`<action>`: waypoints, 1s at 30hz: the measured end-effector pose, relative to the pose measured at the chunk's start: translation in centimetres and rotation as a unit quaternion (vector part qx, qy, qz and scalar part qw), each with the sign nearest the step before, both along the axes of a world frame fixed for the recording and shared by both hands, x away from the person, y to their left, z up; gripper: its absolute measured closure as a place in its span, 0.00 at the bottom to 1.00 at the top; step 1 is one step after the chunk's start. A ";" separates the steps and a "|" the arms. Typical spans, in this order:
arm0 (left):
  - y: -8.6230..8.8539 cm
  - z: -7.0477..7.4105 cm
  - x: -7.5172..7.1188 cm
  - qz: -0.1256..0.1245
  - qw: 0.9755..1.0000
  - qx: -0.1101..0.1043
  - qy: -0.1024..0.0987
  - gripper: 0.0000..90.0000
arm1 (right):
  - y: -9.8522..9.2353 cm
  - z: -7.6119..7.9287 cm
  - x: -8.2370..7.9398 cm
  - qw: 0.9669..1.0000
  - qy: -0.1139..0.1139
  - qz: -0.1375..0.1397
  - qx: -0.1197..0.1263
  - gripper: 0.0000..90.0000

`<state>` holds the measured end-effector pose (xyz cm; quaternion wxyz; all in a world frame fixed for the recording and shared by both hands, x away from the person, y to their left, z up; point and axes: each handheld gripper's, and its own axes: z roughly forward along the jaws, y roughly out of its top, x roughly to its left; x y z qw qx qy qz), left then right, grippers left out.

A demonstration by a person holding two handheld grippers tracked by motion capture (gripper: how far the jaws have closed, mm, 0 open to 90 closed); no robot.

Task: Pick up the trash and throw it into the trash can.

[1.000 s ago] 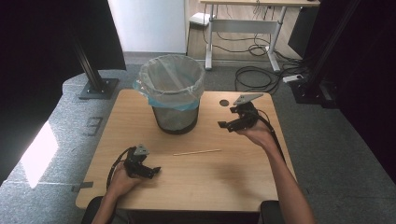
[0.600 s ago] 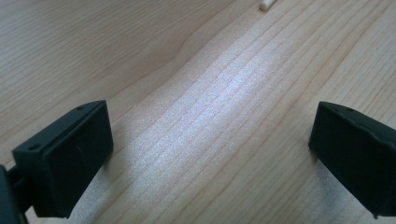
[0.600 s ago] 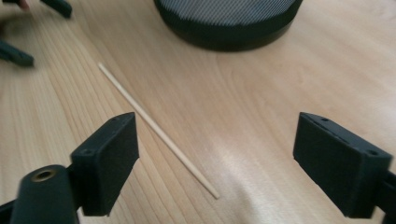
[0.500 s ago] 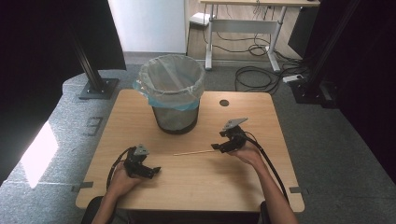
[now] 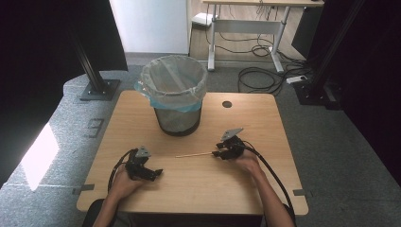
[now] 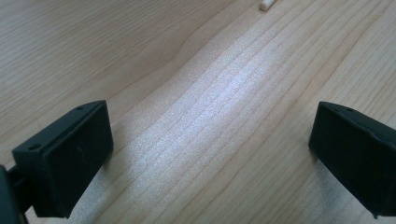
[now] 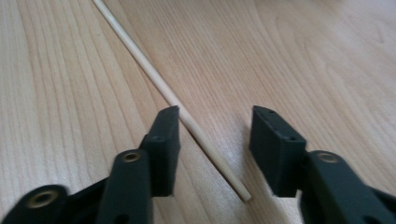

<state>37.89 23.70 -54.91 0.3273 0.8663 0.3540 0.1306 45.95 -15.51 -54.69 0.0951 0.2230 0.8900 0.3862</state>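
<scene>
A thin wooden stick [image 5: 194,154] lies flat on the wooden table [image 5: 246,194], in front of the bin. My right gripper [image 5: 216,154] is down at the stick's right end. In the right gripper view the stick [image 7: 177,105] runs between the jaws of the right gripper [image 7: 215,114], close against the left one and apart from the right one. These jaws have just been closing, with a gap still left around the stick. My left gripper [image 5: 158,172] rests near the table's front left. The left gripper [image 6: 210,135] stands wide open over bare wood, and the stick's tip [image 6: 267,4] lies far ahead of it.
A mesh waste bin [image 5: 175,94] with a clear and blue liner stands at the back middle of the table. A small round hole [image 5: 227,104] sits in the tabletop to its right. Black cables trail from both grippers toward the front edge.
My right gripper has come down from above the table and moved left to the stick's right end, its jaws narrowing. The left gripper has stayed where it was.
</scene>
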 end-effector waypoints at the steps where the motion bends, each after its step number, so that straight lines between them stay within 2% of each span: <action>1: 0.0 0.0 0.0 0.000 1.000 0.000 0.000 0.00 | -0.2 -0.2 -0.2 1.000 -0.006 -0.007 0.011 0.67; 2: 0.0 0.0 0.0 0.000 1.000 0.000 0.000 0.00 | -0.2 -0.2 -0.2 1.000 -0.006 -0.007 0.011 0.67; 5: 0.0 0.0 0.0 0.001 1.000 0.001 0.001 0.00 | -0.4 -0.5 -0.8 0.999 -0.012 -0.017 0.026 0.85; 7: 0.0 0.0 0.0 0.001 1.000 0.002 0.000 0.00 | -0.3 -0.5 -1.3 0.999 -0.011 -0.020 0.027 0.93; 9: 0.0 0.0 0.0 0.001 1.000 0.002 0.000 0.00 | -0.2 -0.4 -1.6 0.999 -0.009 -0.026 0.023 0.94; 12: 0.0 0.0 0.0 0.001 1.000 0.002 0.000 0.00 | -0.2 -0.2 -1.7 0.999 0.011 -0.036 0.026 0.94; 14: 0.0 0.0 0.0 0.001 1.000 0.002 0.000 0.00 | -0.4 -0.1 -1.6 0.998 0.033 -0.044 0.029 0.94; 17: 0.0 0.0 0.0 0.001 1.000 0.002 0.000 0.00 | -0.7 0.1 -1.6 0.998 0.043 -0.049 0.023 0.94; 19: 0.0 0.0 0.0 0.001 1.000 0.002 0.000 0.00 | -1.0 0.5 -1.9 0.998 0.046 -0.051 0.012 0.94; 21: 0.0 0.0 0.0 0.001 1.000 0.002 0.000 0.00 | -1.1 0.7 -2.0 0.998 0.047 -0.051 0.012 0.94; 25: -0.1 0.0 0.0 0.002 1.000 0.001 0.000 0.00 | -1.7 2.1 -2.5 0.997 0.044 -0.053 0.017 0.94; 28: -0.1 0.0 0.0 0.002 1.000 0.001 0.000 0.00 | -2.5 3.7 -3.0 0.997 0.043 -0.058 0.022 0.94; 30: -0.1 0.0 0.0 0.002 1.000 0.001 0.000 0.00 | -2.7 4.2 -3.1 0.997 0.043 -0.059 0.022 0.94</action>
